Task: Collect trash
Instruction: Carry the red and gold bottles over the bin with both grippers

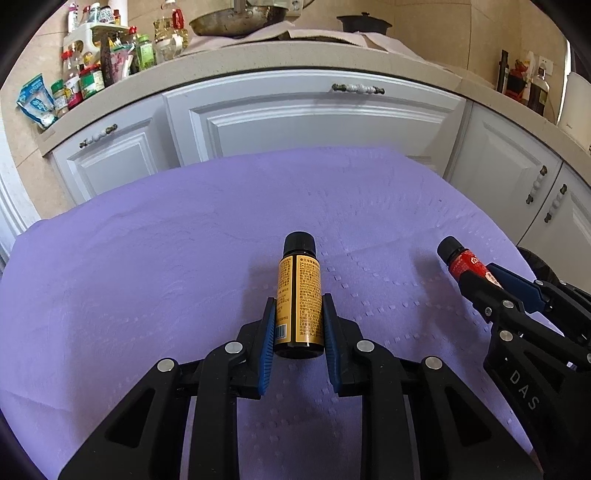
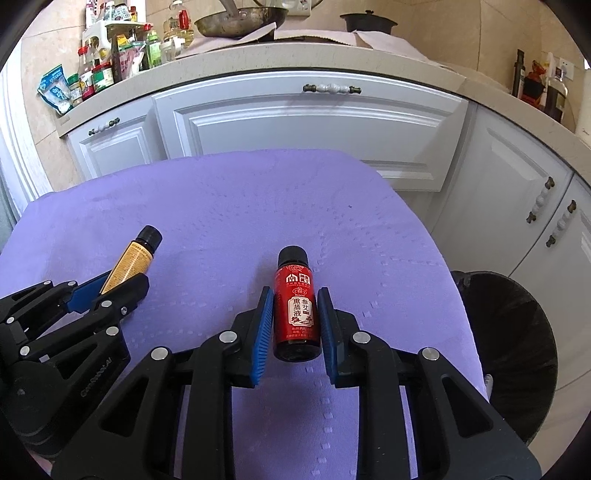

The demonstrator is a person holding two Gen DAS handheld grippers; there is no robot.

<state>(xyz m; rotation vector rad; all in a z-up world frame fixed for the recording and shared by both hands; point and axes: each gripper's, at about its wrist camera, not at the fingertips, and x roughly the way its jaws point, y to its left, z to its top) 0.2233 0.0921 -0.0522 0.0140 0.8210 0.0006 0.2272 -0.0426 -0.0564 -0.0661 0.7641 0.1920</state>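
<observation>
My left gripper (image 1: pixel 298 308) is shut on a small yellow-labelled bottle (image 1: pixel 299 291) with a black cap, held lengthwise above the purple cloth (image 1: pixel 147 266). My right gripper (image 2: pixel 295 301) is shut on a small red-labelled bottle (image 2: pixel 296 306) with a black cap. In the left wrist view the right gripper (image 1: pixel 476 273) holds the red bottle (image 1: pixel 463 260) at the right. In the right wrist view the left gripper (image 2: pixel 122 282) holds the yellow bottle (image 2: pixel 135 258) at the left.
A bin with a black bag (image 2: pixel 513 332) stands on the floor just right of the cloth-covered table. White cabinets (image 1: pixel 314 118) lie beyond the table's far edge. The counter above carries jars and bottles (image 1: pixel 92 70) and a pan (image 1: pixel 236 18).
</observation>
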